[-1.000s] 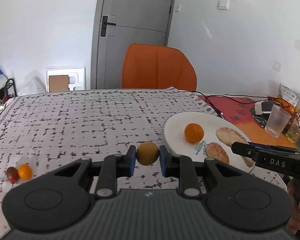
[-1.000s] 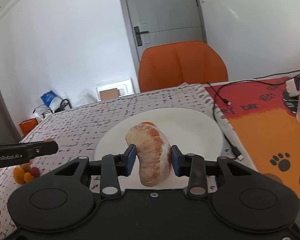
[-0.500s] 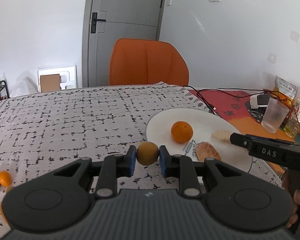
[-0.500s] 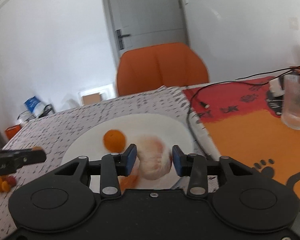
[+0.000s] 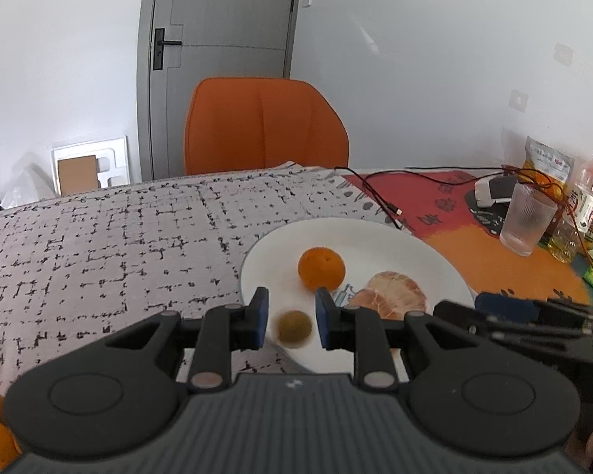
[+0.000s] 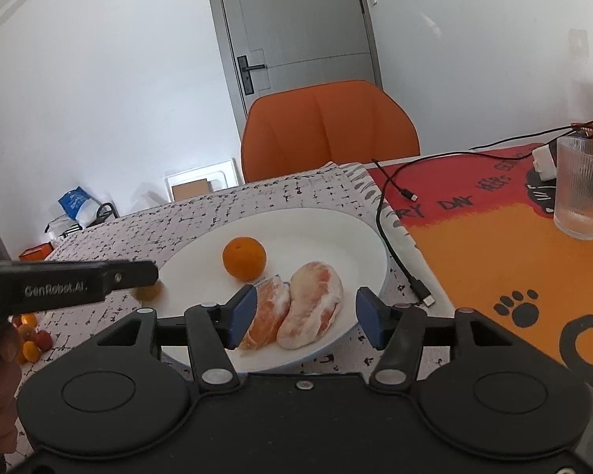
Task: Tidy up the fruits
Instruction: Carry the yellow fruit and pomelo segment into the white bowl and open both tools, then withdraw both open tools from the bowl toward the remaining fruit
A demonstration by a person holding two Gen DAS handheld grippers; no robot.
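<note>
Now the left tool [image 5: 288, 322] is letting go, its blue pads [image 5: 259, 318] spreading apart, and the small brownish fruit [image 5: 293, 327] sits between them on the white plate [image 5: 395, 237], touching neither pad. The right tool [image 6: 302, 318] is spreading too (nothing is pinched in it), and two peeled pomelo pieces [image 6: 312, 310] lie on the plate between its pads. An orange [image 6: 244, 257] rests just behind them. More little fruits [image 6: 29, 335] wait on the bench [image 5: 99, 245].
</note>
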